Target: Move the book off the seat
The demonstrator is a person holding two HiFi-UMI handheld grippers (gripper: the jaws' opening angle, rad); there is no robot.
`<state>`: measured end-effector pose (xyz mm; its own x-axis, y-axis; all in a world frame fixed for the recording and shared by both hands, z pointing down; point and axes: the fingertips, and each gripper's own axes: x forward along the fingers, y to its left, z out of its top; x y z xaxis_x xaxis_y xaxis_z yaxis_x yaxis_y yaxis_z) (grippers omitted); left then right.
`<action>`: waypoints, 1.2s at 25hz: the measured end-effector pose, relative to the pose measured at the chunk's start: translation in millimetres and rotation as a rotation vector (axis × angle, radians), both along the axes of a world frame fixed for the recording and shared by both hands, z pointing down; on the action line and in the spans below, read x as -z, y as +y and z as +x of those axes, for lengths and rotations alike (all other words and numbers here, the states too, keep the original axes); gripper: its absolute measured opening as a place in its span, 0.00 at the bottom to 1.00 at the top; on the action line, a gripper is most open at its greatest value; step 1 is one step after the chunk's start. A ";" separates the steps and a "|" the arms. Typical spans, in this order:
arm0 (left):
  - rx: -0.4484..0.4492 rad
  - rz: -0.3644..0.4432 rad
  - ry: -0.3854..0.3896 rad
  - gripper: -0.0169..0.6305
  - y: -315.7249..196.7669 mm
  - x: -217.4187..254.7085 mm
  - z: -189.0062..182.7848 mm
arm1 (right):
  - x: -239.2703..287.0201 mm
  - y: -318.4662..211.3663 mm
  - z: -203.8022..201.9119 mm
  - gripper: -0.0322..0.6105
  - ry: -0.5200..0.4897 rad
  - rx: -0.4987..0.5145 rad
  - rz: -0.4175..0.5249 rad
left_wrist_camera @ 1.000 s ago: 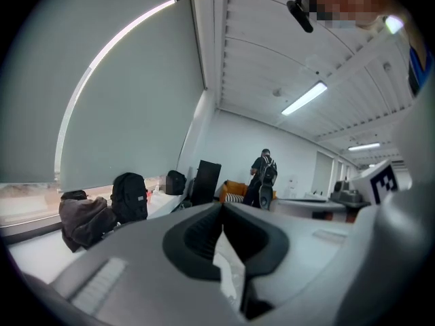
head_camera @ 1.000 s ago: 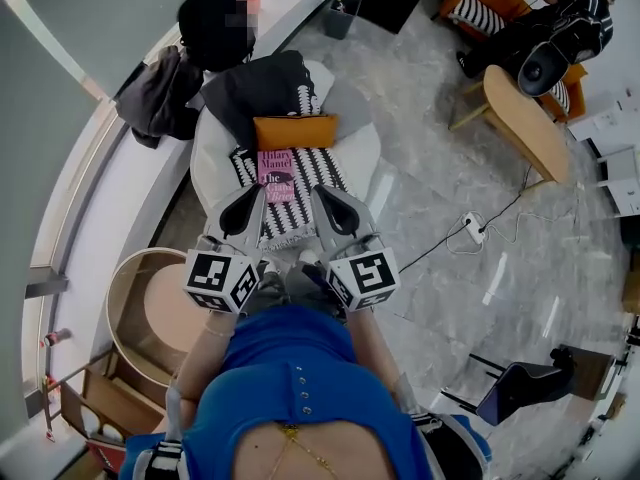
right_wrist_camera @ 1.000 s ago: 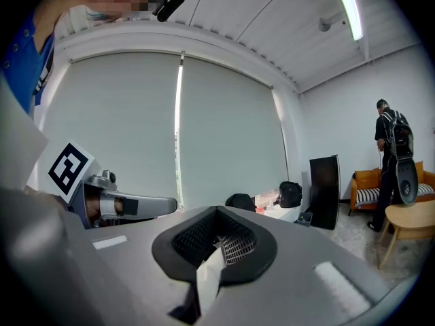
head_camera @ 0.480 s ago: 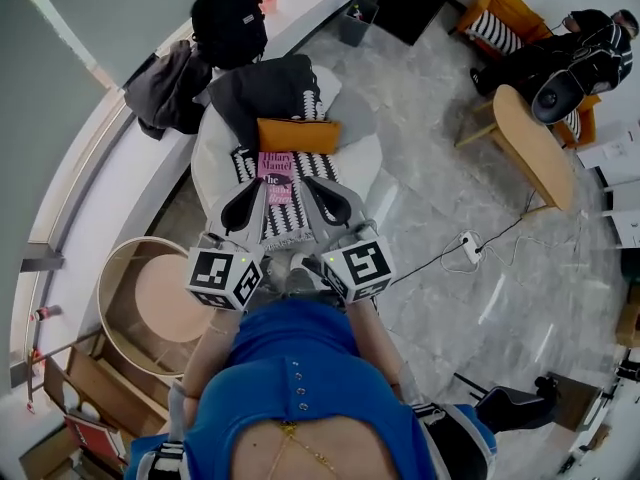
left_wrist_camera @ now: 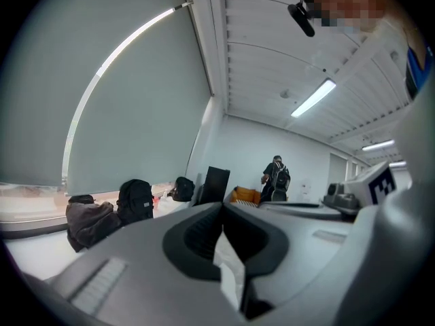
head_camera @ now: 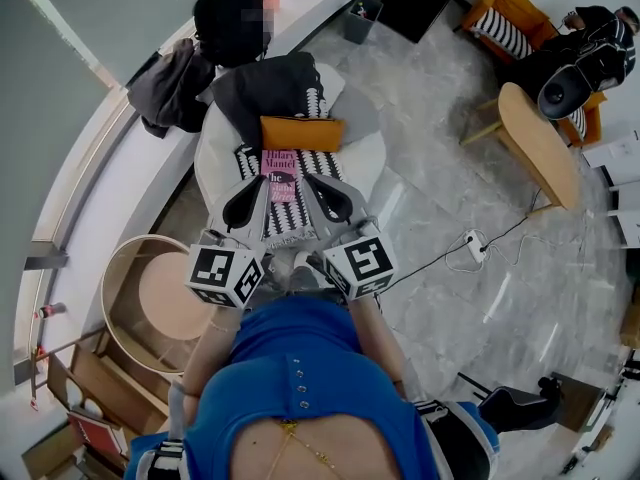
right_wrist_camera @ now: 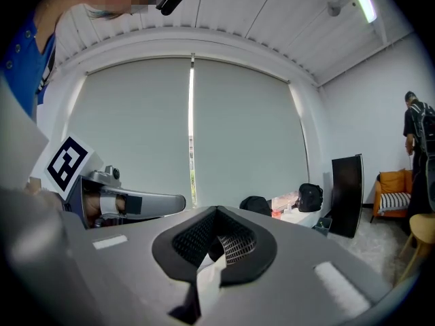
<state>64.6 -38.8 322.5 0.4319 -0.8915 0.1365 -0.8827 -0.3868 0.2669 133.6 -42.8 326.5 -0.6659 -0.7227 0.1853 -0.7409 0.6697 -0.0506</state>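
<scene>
In the head view a pink book (head_camera: pixel 281 174) lies on a black-and-white striped cushion (head_camera: pixel 318 164) on the seat of a white armchair (head_camera: pixel 366 158). An orange cushion (head_camera: pixel 300 132) and a black garment (head_camera: pixel 268 86) rest behind the book. My left gripper (head_camera: pixel 252 194) and right gripper (head_camera: pixel 322 191) hover side by side just in front of the book, both shut and holding nothing. The left gripper (left_wrist_camera: pixel 223 206) and the right gripper (right_wrist_camera: pixel 216 210) each show their jaws pressed together, aimed over the room; neither gripper view shows the book.
A round wooden side table (head_camera: pixel 165 298) stands left of the armchair. On the window ledge sit a black backpack (head_camera: pixel 228 16) and a dark jacket (head_camera: pixel 165 86). A power strip with cable (head_camera: pixel 470 244) lies on the marble floor. A wooden table (head_camera: pixel 540 140) and a seated person (head_camera: pixel 585 38) are far right.
Both grippers have edged slightly forward toward the book. Their jaws stay shut and the book has not moved.
</scene>
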 end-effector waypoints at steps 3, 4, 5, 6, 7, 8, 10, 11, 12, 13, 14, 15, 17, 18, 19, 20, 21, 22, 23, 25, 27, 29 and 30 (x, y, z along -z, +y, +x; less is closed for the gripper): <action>-0.006 -0.001 -0.004 0.03 -2.6 0.4 0.0 | 0.5 -1.6 -0.6 0.05 0.000 0.001 0.001; -0.008 -0.001 -0.005 0.03 -2.8 0.3 0.4 | 0.3 -1.6 -0.6 0.05 0.000 0.002 0.000; -0.009 -0.002 -0.006 0.03 -3.0 -0.1 0.9 | 0.0 -1.6 -0.7 0.05 0.000 0.002 -0.002; -0.012 -0.003 -0.005 0.03 -3.2 -0.5 1.4 | -0.2 -1.7 -1.0 0.05 0.000 0.002 -0.003; -0.015 -0.003 -0.005 0.03 -3.6 -0.8 1.7 | -0.3 -1.8 -1.6 0.05 0.000 0.003 -0.004; -0.017 -0.004 -0.006 0.03 -3.9 -1.1 1.7 | -0.5 -1.9 -2.4 0.05 0.001 0.004 -0.004; -0.021 -0.006 -0.008 0.03 -4.6 -2.1 1.1 | -1.4 -1.9 -4.5 0.05 0.003 0.006 -0.007; -0.022 -0.008 -0.009 0.03 -5.0 -2.8 0.7 | -2.0 -1.9 -5.5 0.05 0.005 0.007 -0.009; -0.023 -0.011 -0.010 0.03 -5.3 -3.4 0.3 | -2.6 -1.8 -6.2 0.05 0.006 0.007 -0.011; -0.024 -0.013 -0.010 0.03 -5.5 -4.2 0.1 | -3.2 -1.8 -6.6 0.05 0.007 0.007 -0.012; -0.025 -0.015 -0.009 0.03 -5.9 -5.1 -0.1 | -3.8 -1.9 -6.7 0.05 0.007 0.006 -0.012; -0.025 -0.018 -0.010 0.03 -6.3 -6.1 -0.3 | -4.5 -2.2 -6.7 0.05 0.008 0.006 -0.013; -0.027 -0.022 -0.011 0.03 -8.0 -7.7 -0.7 | -6.1 -3.4 -6.7 0.05 0.008 0.004 -0.020; -0.029 -0.025 -0.011 0.03 -9.2 -8.7 -1.0 | -7.1 -4.4 -6.9 0.05 0.009 0.003 -0.024; -0.030 -0.028 -0.010 0.03 -10.5 -9.8 -1.6 | -8.3 -5.6 -7.2 0.05 0.010 0.001 -0.028; -0.031 -0.031 -0.009 0.03 -11.8 -11.4 -2.5 | -9.9 -6.7 -7.8 0.05 0.011 0.000 -0.032; -0.032 -0.035 -0.009 0.03 -13.2 -13.3 -3.5 | -12.1 -8.0 -8.6 0.05 0.012 -0.001 -0.036; -0.033 -0.039 -0.009 0.03 -14.9 -15.8 -4.5 | -14.7 -9.5 -9.4 0.05 0.015 -0.001 -0.040; -0.036 -0.044 -0.010 0.03 -17.1 -18.8 -5.3 | -18.0 -11.6 -10.0 0.05 0.019 -0.002 -0.046; -0.040 -0.062 -0.013 0.03 -22.6 -26.7 -6.4 | -26.8 -17.1 -10.4 0.05 0.037 -0.002 -0.066; -0.046 -0.088 -0.017 0.03 -29.8 -38.1 -7.8 | -39.2 -25.3 -10.6 0.05 0.068 0.000 -0.092; -0.052 -0.121 -0.021 0.03 -37.5 -54.1 -9.9 | -55.8 -34.9 -10.8 0.05 0.104 0.003 -0.125; -0.054 -0.139 -0.024 0.03 -42.0 -64.1 -11.5 | -65.9 -40.4 -10.8 0.05 0.121 0.006 -0.146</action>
<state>53.1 -80.8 386.6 0.4739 -0.8389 0.2675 -0.8684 -0.3949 0.3001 122.8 -83.2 392.3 -0.6368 -0.6780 0.3671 -0.7433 0.6664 -0.0585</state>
